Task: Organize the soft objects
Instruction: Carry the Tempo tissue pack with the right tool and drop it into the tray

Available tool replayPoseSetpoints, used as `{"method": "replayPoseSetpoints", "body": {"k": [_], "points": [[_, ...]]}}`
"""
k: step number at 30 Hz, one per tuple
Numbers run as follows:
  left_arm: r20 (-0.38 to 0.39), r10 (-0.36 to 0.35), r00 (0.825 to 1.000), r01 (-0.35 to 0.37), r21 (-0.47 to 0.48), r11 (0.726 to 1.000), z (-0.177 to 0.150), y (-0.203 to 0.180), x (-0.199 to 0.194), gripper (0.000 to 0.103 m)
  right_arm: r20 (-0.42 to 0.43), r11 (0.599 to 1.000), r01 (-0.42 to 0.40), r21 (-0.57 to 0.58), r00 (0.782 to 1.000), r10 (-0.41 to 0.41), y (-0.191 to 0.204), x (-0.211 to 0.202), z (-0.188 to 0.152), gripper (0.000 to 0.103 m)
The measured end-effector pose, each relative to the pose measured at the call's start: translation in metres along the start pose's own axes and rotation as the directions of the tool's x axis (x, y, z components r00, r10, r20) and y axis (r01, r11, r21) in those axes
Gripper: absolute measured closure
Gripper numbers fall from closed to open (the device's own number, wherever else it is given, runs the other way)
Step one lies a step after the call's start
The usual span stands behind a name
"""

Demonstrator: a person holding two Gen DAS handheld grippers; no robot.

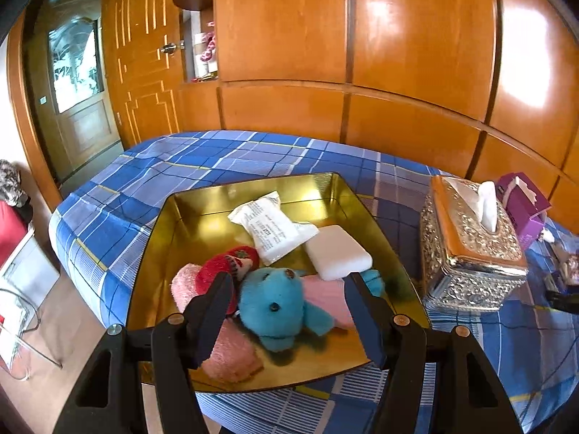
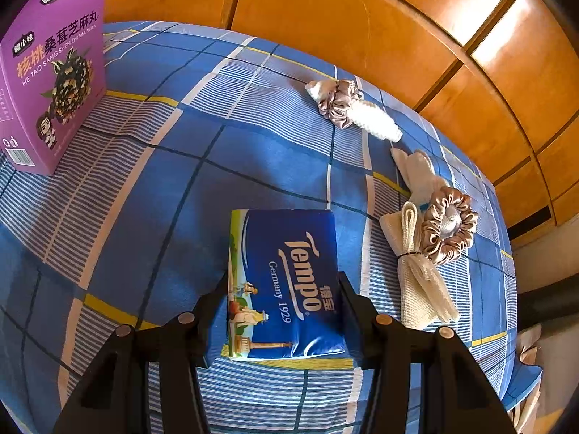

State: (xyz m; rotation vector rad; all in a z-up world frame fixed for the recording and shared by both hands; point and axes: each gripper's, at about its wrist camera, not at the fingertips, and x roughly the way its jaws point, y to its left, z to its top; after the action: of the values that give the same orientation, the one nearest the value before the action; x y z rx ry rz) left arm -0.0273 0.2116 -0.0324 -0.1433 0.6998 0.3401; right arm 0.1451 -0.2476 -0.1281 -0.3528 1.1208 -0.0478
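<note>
A gold tin tray [image 1: 188,224] sits on the blue plaid bed. In it lie a blue teddy [image 1: 275,303], a red plush [image 1: 224,266], a pink towel [image 1: 231,354], a pink cloth [image 1: 325,296], a white wrapped pack [image 1: 271,229] and a white foam block [image 1: 338,253]. My left gripper [image 1: 288,282] hovers open over the tray, its fingers either side of the teddy without touching it. My right gripper [image 2: 282,282] is shut on a blue Tempo tissue pack [image 2: 286,282], low over the bedsheet.
An ornate silver tissue box [image 1: 470,253] stands right of the tray, with a purple food box [image 2: 50,72] beyond. Two satin scrunchies [image 2: 448,224], a white knitted piece [image 2: 376,121] and a tied mesh cloth [image 2: 419,282] lie near the bed's right edge. Wooden wardrobe panels back the bed.
</note>
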Motion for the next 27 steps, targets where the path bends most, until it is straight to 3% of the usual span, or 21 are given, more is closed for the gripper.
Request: {"method": "replayPoseSetpoints", "body": {"k": [5,13,23,27], "points": [[-0.011,-0.020,1.000,0.020,0.028,0.999,-0.004,-0.009,-0.001,0.038,-0.002,1.000,-0.007,0.010,1.000,0.007,0.001,0.000,0.000,0.051],[-0.020,-0.051,0.999,0.052,0.063,0.997,-0.006,-0.020,-0.001,0.038,-0.056,0.990,-0.060,0.125,0.996,0.068,-0.014,0.010,0.014,0.051],[-0.022,-0.078,0.997,0.079,0.094,0.992,-0.011,-0.028,-0.002,0.038,-0.055,0.988,-0.038,0.148,0.997,0.046,-0.016,0.006,0.075,0.051],[-0.028,-0.086,0.996,0.088,0.103,0.991,-0.013,-0.030,-0.002,0.038,-0.014,0.988,-0.022,0.155,1.000,0.025,-0.023,-0.011,0.110,0.051]]}}
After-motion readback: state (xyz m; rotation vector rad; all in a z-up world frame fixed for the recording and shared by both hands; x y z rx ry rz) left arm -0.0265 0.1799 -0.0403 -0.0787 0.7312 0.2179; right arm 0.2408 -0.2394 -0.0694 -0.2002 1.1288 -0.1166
